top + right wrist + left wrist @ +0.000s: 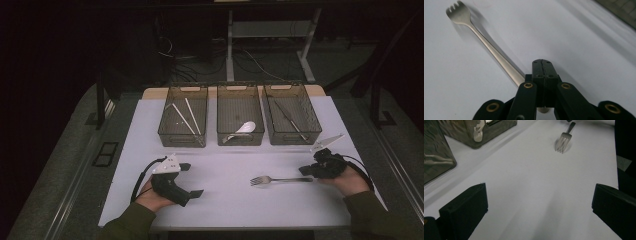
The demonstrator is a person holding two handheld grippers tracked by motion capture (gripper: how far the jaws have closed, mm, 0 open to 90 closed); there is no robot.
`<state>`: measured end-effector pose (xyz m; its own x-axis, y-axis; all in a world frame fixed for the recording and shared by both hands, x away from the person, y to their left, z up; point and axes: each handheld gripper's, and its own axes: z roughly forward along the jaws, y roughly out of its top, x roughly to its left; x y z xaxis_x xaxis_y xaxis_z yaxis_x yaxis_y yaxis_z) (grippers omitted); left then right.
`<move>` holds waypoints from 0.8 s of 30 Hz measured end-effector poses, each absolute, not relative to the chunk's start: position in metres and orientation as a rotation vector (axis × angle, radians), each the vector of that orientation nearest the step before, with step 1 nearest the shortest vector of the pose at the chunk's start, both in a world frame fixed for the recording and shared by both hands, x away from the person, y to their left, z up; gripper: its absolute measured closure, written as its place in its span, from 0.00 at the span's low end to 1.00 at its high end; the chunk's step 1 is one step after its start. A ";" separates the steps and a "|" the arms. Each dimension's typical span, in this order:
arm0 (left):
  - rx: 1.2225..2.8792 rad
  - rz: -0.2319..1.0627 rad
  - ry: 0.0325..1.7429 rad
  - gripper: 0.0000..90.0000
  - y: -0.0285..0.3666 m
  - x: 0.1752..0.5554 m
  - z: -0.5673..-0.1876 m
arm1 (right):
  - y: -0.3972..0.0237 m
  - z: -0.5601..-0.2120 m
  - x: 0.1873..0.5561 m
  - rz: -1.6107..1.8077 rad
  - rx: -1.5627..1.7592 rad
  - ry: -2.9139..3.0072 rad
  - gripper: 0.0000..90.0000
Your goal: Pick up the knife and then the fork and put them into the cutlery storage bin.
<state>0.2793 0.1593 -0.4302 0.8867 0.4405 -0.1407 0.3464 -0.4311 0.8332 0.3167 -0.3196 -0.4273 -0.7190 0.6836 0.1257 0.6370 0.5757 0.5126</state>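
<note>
A metal fork (280, 179) lies flat on the white table, tines to the left. My right gripper (304, 171) is shut and sits low over the end of its handle. In the right gripper view the two jaws (541, 65) press together with nothing between them, and the fork (496, 56) runs under them from the upper left. My left gripper (191, 179) rests at the front left, open, its jaws wide apart over bare table (540, 200). From there the fork (564, 138) shows far off.
Three dark see-through bins stand in a row at the back: the left bin (165, 131) holds chopsticks (186, 117), the middle bin (240, 142) a white spoon (245, 128), the right bin (316, 131) a knife (289, 116). The table's front edge is near both hands.
</note>
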 end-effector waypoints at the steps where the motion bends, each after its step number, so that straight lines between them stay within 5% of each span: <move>1: 2.061 0.119 0.568 0.00 0.159 0.279 -0.430 | -0.320 -0.429 0.316 0.819 1.139 2.715 0.99; 24: 2.064 0.112 0.567 0.00 0.158 0.279 -0.431 | -0.324 -0.431 0.287 0.763 1.090 2.813 0.99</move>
<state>0.2785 0.1581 -0.4306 0.8877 0.4370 -0.1448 0.3492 -0.4342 0.8304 0.2871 -0.3241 -0.4311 -0.7541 0.6406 0.1445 0.6258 0.6343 0.4538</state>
